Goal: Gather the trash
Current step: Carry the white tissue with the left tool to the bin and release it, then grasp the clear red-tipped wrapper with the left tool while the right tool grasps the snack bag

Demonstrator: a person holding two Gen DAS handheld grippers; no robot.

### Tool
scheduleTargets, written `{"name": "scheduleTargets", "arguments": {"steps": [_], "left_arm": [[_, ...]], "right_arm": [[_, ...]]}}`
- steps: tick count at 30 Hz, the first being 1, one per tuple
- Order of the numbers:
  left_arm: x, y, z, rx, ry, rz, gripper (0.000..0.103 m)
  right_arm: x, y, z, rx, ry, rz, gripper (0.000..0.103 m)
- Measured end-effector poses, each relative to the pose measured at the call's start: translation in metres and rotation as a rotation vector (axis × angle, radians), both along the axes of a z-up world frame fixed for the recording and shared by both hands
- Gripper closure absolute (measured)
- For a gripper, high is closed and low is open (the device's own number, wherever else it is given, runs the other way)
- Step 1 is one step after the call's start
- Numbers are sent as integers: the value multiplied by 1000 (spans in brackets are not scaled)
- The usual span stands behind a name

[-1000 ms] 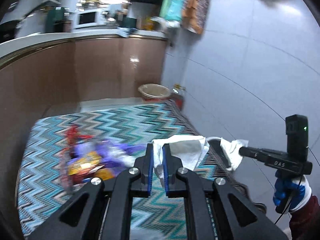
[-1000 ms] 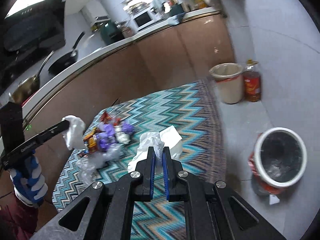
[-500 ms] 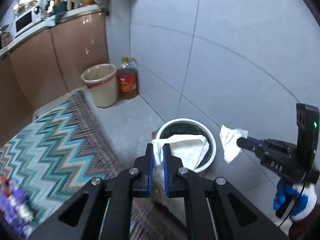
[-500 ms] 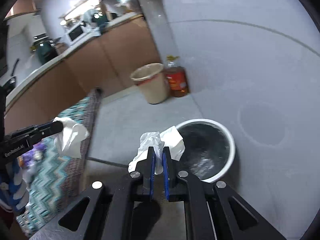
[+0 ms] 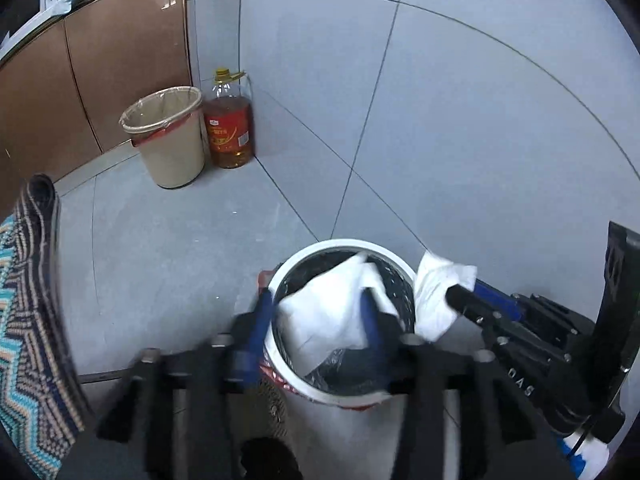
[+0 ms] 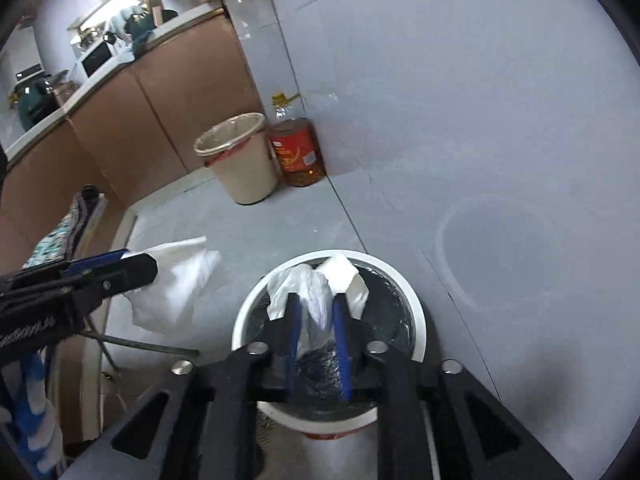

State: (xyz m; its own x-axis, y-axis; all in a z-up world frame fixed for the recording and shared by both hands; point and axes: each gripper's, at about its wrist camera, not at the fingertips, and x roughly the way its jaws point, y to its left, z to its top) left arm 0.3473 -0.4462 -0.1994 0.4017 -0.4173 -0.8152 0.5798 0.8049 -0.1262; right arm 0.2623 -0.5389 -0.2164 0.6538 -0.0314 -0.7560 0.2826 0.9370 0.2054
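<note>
Now the trash sat right over its target: a white paper towel [image 5: 332, 312] hung between the spread fingers of the left gripper [image 5: 316, 320], above the mouth of the white bin [image 5: 348, 394] with its dark liner. From the right wrist view, a crumpled tissue and clear plastic wad [image 6: 316, 296] lay between the blue pads of the right gripper [image 6: 316, 320], also over that bin's opening.

What could go wrong was plain enough to me. Both loads were light and floppy, so either one might cling to a pad instead of dropping, or drape over the rim and slide down outside onto the grey floor [image 5: 168, 264]. The right gripper's wad looked the likelier to hang on, since its jaws stood only a little apart and the plastic filled the gap. The 2 tools were also close together over 1 small opening, so a bump between them seemed possible.

The left gripper's jaws had just been opening and stood well apart, the towel loose between them and not pressed on both sides. The right gripper's jaws had also just been opening, less wide, with the wad between them; whether it touched both pads I could not tell.

Farther off, by the left cabinets, stood a beige bin [image 5: 168, 136] and, just beside it, an oil bottle [image 5: 230, 120].
</note>
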Motion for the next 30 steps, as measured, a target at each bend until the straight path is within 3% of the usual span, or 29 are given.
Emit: {"name": "scheduleTargets", "arguments": {"steps": [5,8,14,19,23,30], "left_arm": [[7,5,-6,-47,52,-13,52],[8,11,-7,-58,57,-19,52],[-7,50,26,-145,20,-21,52],[-38,101,72,-200,-57,-11,52],[-67,141,106,-215,-110,8,52],[-118,235,142,-226,-199,72,52]], "right_arm": [[-2,-3,-8,-15,18,-12,67],[-3,0,-7,-28,32,-10,66],[-24,14,15,-35,9,10,66],[-58,35,58,-29,-60,31,65],[-90,61,109,-49,-147,64,63],[-129,130,182,-67,-281,168,62]]}}
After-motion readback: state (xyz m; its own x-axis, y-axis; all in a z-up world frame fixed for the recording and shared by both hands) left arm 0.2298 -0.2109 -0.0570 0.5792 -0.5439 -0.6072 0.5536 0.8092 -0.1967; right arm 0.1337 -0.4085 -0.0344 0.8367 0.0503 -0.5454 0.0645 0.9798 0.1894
